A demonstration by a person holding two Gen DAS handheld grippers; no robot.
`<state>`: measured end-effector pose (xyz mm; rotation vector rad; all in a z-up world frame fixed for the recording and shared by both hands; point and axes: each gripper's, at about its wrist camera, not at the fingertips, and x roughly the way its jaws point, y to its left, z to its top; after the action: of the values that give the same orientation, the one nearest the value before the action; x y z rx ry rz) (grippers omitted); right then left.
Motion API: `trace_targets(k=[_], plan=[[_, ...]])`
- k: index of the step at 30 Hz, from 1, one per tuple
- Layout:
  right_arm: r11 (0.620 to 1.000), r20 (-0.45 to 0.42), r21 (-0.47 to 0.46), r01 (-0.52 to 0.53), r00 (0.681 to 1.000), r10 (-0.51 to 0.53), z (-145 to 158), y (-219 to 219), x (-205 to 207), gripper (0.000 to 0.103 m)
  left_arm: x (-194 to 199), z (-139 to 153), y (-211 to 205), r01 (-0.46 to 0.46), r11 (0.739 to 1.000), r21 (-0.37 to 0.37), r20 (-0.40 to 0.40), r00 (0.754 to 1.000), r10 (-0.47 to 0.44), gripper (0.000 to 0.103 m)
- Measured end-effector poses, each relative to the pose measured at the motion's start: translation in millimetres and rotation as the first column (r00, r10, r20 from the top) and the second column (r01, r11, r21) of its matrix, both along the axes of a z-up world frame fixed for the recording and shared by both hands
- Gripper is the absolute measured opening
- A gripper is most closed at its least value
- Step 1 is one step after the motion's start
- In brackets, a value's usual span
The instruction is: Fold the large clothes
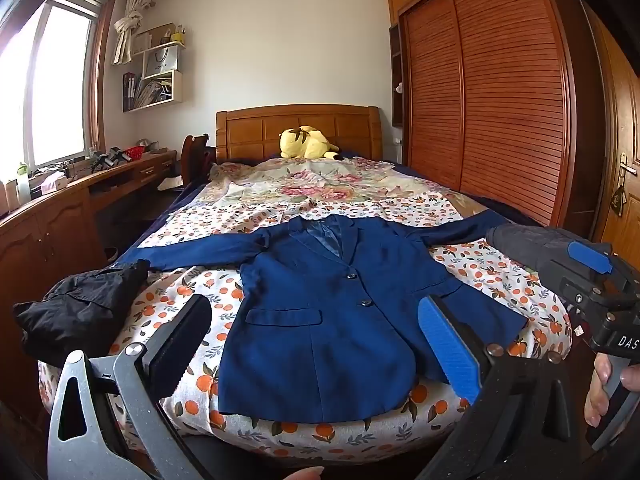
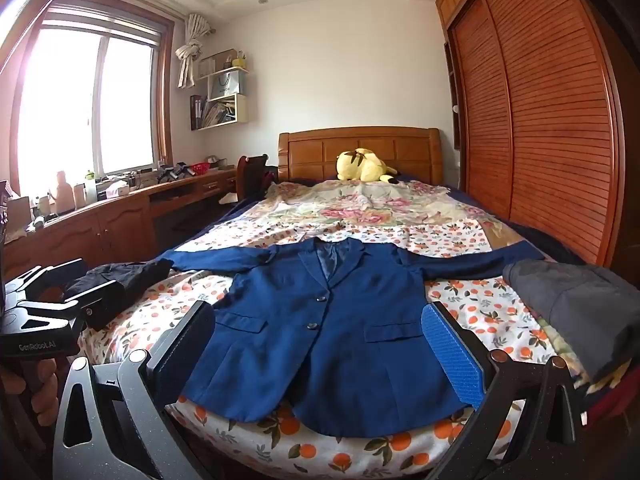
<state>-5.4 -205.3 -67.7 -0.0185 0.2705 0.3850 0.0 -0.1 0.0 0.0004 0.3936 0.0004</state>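
Note:
A dark blue blazer (image 1: pixel 320 328) lies flat and face up on the bed, buttoned, both sleeves spread out to the sides, hem toward me. It also shows in the right wrist view (image 2: pixel 320 332). My left gripper (image 1: pixel 316 344) is open and empty, held above the foot of the bed over the blazer's hem. My right gripper (image 2: pixel 320 352) is open and empty, also above the hem. The right gripper's body appears at the right of the left wrist view (image 1: pixel 592 292), and the left gripper's body at the left of the right wrist view (image 2: pixel 52 312).
The bed (image 1: pixel 208 292) has an orange-print sheet. A black garment (image 1: pixel 80 312) lies at its left corner, a grey folded garment (image 2: pixel 580 312) at its right. A yellow plush toy (image 1: pixel 306 143) sits by the headboard. A wooden desk (image 1: pixel 60 204) stands left, a wardrobe (image 1: pixel 488 92) right.

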Motion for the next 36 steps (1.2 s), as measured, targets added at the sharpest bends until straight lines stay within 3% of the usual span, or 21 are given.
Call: trace_targets(k=[36], plan=[[1.0, -0.013, 0.02, 0.007, 1.0, -0.007, -1.0, -0.1, 0.5, 0.103, 0.9, -1.9, 6.4, -0.004, 1.0, -0.011, -0.003, 1.0, 0.004, 0.103]])
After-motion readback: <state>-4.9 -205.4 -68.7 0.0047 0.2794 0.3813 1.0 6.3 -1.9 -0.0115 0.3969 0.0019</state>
